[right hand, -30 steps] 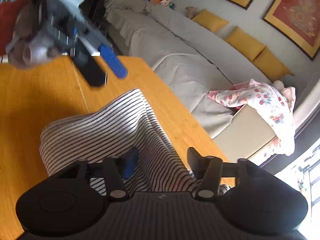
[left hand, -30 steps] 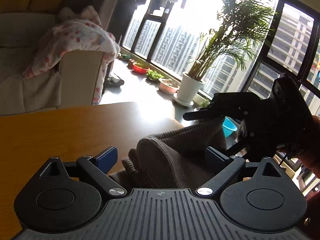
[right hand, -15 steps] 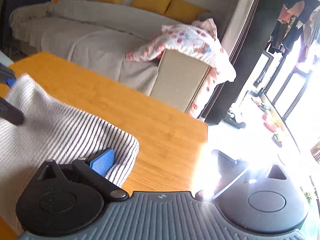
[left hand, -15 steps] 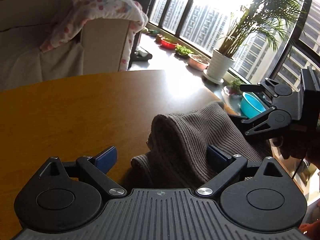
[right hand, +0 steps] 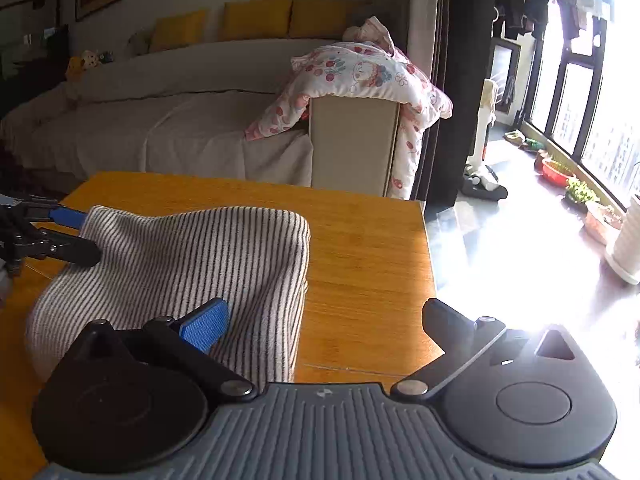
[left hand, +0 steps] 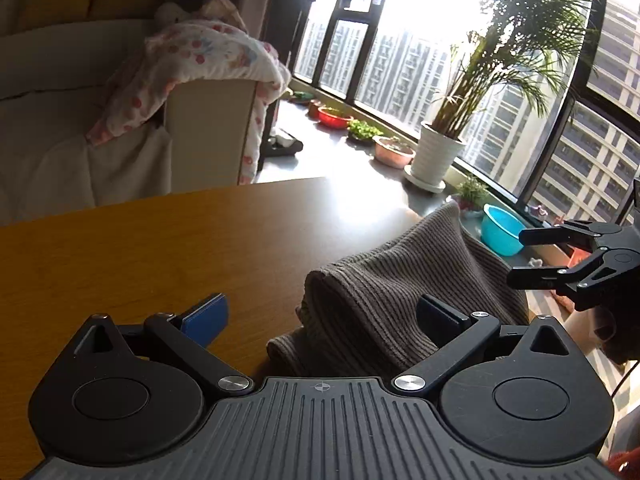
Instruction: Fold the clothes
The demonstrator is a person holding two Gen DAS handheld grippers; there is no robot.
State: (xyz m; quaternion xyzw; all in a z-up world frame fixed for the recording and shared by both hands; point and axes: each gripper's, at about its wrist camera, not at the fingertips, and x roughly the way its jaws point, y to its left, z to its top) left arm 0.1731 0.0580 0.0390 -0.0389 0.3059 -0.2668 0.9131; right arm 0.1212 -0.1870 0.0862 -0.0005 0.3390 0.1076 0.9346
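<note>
A white, dark-striped garment [right hand: 192, 256] lies folded in a soft heap on the wooden table [right hand: 360, 248]; backlit in the left wrist view, the garment [left hand: 400, 280] looks brown. My left gripper [left hand: 320, 320] straddles its near end with the jaws opening: the right finger [left hand: 438, 320] rests against the cloth, and the blue left pad [left hand: 206, 318] stands clear over bare wood. From the right wrist view, the left gripper [right hand: 90, 236] sits at the cloth's far left edge. My right gripper [right hand: 320, 320] is open, its blue pad [right hand: 206, 324] over the cloth's near edge and nothing pinched. The right gripper [left hand: 516, 258] hovers just beyond the cloth.
The table's edge [right hand: 426, 264] runs close on the window side, with sunlit floor beyond. A sofa [right hand: 180, 136] with a floral blanket [right hand: 360, 76] stands behind the table. A potted palm [left hand: 436, 156], plant bowls [left hand: 334, 116] and a blue basin [left hand: 500, 234] line the window.
The right gripper has let go of the garment, rolled upright and drawn off toward the window side. The cloth has sunk from its raised peak onto the table. The left jaws spread a little.
</note>
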